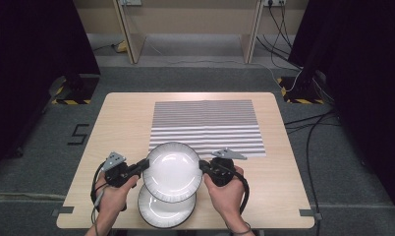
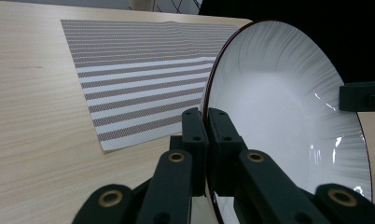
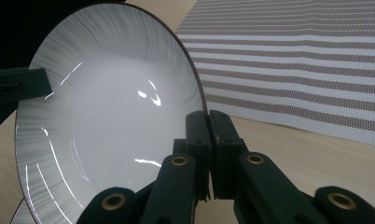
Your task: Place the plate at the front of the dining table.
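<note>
Two hand-held grippers held one white plate between them: the left hand-held gripper (image 1: 145, 165) was clamped on its left rim and the right hand-held gripper (image 1: 203, 167) on its right rim. In the left gripper view the jaws stood closed on the dark edge of the upper plate (image 2: 288, 116); the right gripper view showed the same pinch on the opposite edge of that plate (image 3: 106, 126). From the high view, the upper plate (image 1: 172, 171) sat over a second plate (image 1: 163, 212) near the front edge of the counter (image 1: 122, 123), overlapping it; whether the two touched could not be told, though the gripper views suggested the upper one was clear of the wood. A striped placemat (image 1: 207, 125) lay just beyond, its near edge partly covered by the plate's far rim. Judgement: the step in hand was the carry, with the top plate off the stack and bound for the mat. Next move would call for both hands travelling forward together at matched height, keeping the plate level, then lowering it onto the stripes before either pinch is released. Uneven motion could twist the rim out of a jaw.
</note>
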The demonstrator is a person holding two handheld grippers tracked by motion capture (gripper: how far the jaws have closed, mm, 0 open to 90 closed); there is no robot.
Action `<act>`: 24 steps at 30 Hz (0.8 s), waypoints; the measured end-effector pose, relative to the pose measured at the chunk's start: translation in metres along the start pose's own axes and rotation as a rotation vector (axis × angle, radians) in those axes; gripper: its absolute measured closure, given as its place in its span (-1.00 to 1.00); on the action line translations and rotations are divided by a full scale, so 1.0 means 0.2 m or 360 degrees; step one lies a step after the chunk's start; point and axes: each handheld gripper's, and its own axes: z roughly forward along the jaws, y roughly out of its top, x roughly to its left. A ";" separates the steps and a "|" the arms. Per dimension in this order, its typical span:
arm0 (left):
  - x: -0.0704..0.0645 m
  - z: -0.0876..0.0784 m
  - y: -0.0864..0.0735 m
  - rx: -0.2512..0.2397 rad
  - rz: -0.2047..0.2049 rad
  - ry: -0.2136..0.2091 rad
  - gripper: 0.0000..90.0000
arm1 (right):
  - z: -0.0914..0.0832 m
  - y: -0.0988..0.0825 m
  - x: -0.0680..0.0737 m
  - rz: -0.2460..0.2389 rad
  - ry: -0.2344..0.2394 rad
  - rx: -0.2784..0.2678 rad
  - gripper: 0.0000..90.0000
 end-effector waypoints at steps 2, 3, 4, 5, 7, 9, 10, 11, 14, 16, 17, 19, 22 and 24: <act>0.00 0.00 0.00 -0.0004 0.0001 -0.0002 0.92 | 0.00 0.00 0.00 -0.0005 -0.0006 -0.0013 0.96; 0.00 0.00 0.00 -0.0009 0.0002 0.0000 0.92 | 0.00 0.00 0.00 -0.0011 -0.0012 -0.0020 0.96; 0.00 0.01 0.01 -0.0009 0.0004 -0.0002 0.92 | -0.01 0.01 0.00 -0.0008 -0.0009 -0.0020 0.96; -0.01 0.01 0.01 -0.0007 0.0006 -0.0004 0.92 | -0.01 0.01 -0.01 -0.0006 -0.0010 -0.0020 0.96; -0.01 0.02 0.02 0.0003 0.0006 -0.0003 0.92 | -0.01 0.01 -0.01 -0.0001 -0.0011 -0.0024 0.96; -0.01 0.02 0.03 0.0002 0.0010 -0.0004 0.92 | -0.01 0.01 -0.02 0.0006 -0.0013 -0.0026 0.96; -0.01 0.02 0.04 0.0000 0.0015 -0.0003 0.92 | -0.01 0.02 -0.02 0.0006 -0.0016 -0.0030 0.96; -0.01 0.03 0.04 -0.0007 0.0010 -0.0004 0.92 | -0.01 0.02 -0.02 0.0008 -0.0016 -0.0038 0.96; -0.02 0.04 0.05 -0.0015 0.0018 -0.0004 0.92 | -0.02 0.03 -0.03 0.0003 -0.0029 -0.0059 0.96; -0.02 0.05 0.07 -0.0024 0.0025 -0.0013 0.92 | -0.02 0.04 -0.03 0.0006 -0.0035 -0.0064 0.96; -0.02 0.05 0.08 -0.0029 0.0033 -0.0022 0.92 | -0.02 0.04 -0.03 0.0008 -0.0040 -0.0069 0.96; -0.02 0.07 0.09 -0.0039 0.0038 -0.0032 0.92 | -0.03 0.05 -0.04 0.0012 -0.0046 -0.0081 0.96; -0.03 0.09 0.11 -0.0039 0.0041 -0.0034 0.92 | -0.04 0.07 -0.06 0.0005 -0.0058 -0.0088 0.96; -0.04 0.10 0.12 -0.0039 0.0040 -0.0041 0.92 | -0.05 0.08 -0.07 0.0007 -0.0063 -0.0095 0.96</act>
